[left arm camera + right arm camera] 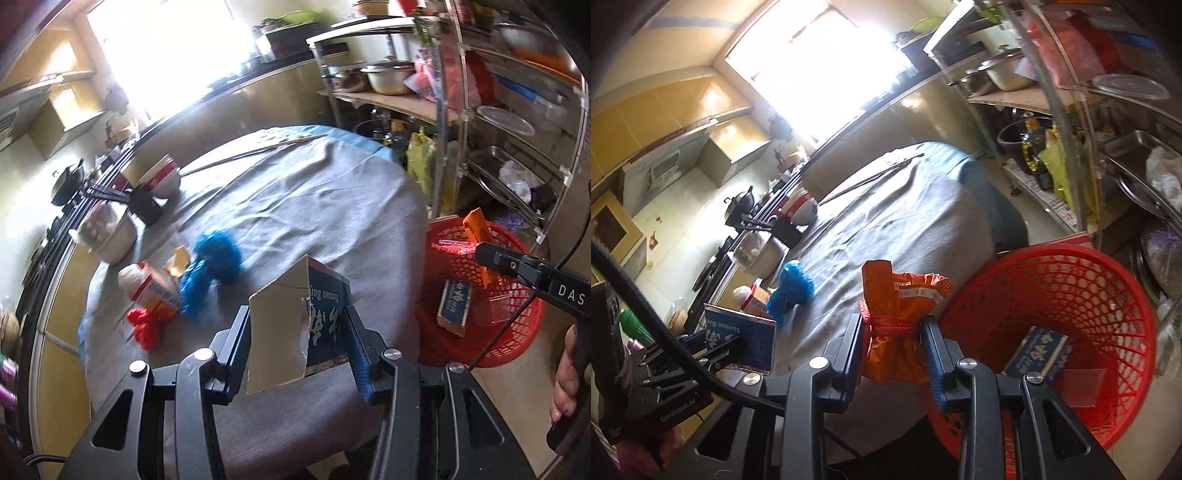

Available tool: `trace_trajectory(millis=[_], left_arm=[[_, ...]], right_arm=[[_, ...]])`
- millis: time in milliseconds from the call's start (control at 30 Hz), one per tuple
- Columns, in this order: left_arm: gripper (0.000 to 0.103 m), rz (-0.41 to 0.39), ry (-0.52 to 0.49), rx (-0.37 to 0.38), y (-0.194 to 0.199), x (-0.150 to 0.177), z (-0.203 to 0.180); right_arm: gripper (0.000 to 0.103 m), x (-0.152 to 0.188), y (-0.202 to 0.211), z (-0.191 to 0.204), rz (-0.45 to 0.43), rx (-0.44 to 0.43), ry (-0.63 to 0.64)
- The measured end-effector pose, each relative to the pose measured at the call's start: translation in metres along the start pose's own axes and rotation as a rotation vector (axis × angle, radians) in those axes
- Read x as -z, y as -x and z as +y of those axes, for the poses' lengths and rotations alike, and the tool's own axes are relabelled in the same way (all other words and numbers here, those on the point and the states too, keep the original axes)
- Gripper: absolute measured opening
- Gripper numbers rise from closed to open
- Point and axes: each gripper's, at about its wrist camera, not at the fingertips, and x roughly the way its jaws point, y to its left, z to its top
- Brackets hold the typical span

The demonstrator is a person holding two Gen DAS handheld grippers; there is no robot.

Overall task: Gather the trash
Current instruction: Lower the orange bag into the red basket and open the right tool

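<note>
My left gripper is shut on a torn blue cardboard box and holds it above the grey-clothed table; the box also shows in the right wrist view. My right gripper is shut on an orange bag tied with red mesh, at the table edge beside the red basket. The basket holds a small blue box. On the table lie a blue plastic bag, a red scrap and a red-and-white carton.
A white pot, a black holder and a red-and-white bowl stand at the table's left. Long sticks lie at its far side. A metal shelf rack with pots and trays stands behind the basket.
</note>
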Motion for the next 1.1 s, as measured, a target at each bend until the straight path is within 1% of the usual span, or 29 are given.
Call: trace_trajectory(millis=[300,433,500,600,667,800,833,867,900,933,967,1033,1100], left_arm=[[0.05,-0.019,-0.077,0.029,-0.001,-0.013,-0.038],[0.05,-0.026,-0.103,0.067,-0.004,-0.02,-0.055],[0.05,-0.034,-0.108,0.109,-0.005,-0.025,-0.062],[0.05,-0.035,-0.105,0.197,-0.007,-0.032,-0.073],[0.05,-0.04,-0.096,0.268,-0.008,-0.036,-0.079],[0.051,-0.028,-0.085,0.365,-0.013,-0.041,-0.089],[0.053,-0.021,-0.085,0.382,-0.014,-0.042,-0.09],[0.062,-0.017,-0.086,0.387,-0.015,-0.043,-0.091],[0.066,-0.018,-0.085,0.387,-0.016,-0.042,-0.092],[0.067,-0.028,-0.082,0.387,-0.015,-0.042,-0.091],[0.068,-0.035,-0.079,0.388,-0.014,-0.041,-0.089],[0.068,-0.037,-0.068,0.386,-0.015,-0.041,-0.083],[0.068,-0.034,-0.045,0.379,-0.017,-0.04,-0.075]], right_arm=[[0.034,0.0,0.023,-0.044,-0.035,0.037,-0.096],[0.034,0.0,0.03,-0.062,-0.049,0.053,-0.134],[0.034,-0.001,0.033,-0.071,-0.056,0.058,-0.154],[0.034,-0.001,0.038,-0.084,-0.068,0.063,-0.188],[0.034,-0.001,0.04,-0.091,-0.072,0.058,-0.208],[0.036,0.0,0.044,-0.105,-0.076,0.024,-0.276],[0.037,0.0,0.044,-0.107,-0.075,0.014,-0.292],[0.041,0.0,0.044,-0.11,-0.072,0.003,-0.31],[0.049,0.0,0.045,-0.113,-0.069,-0.002,-0.326],[0.069,-0.001,0.046,-0.114,-0.069,-0.005,-0.334],[0.072,-0.001,0.048,-0.115,-0.081,-0.01,-0.34],[0.072,-0.002,0.052,-0.114,-0.111,-0.02,-0.341],[0.072,-0.004,0.055,-0.112,-0.123,-0.011,-0.336]])
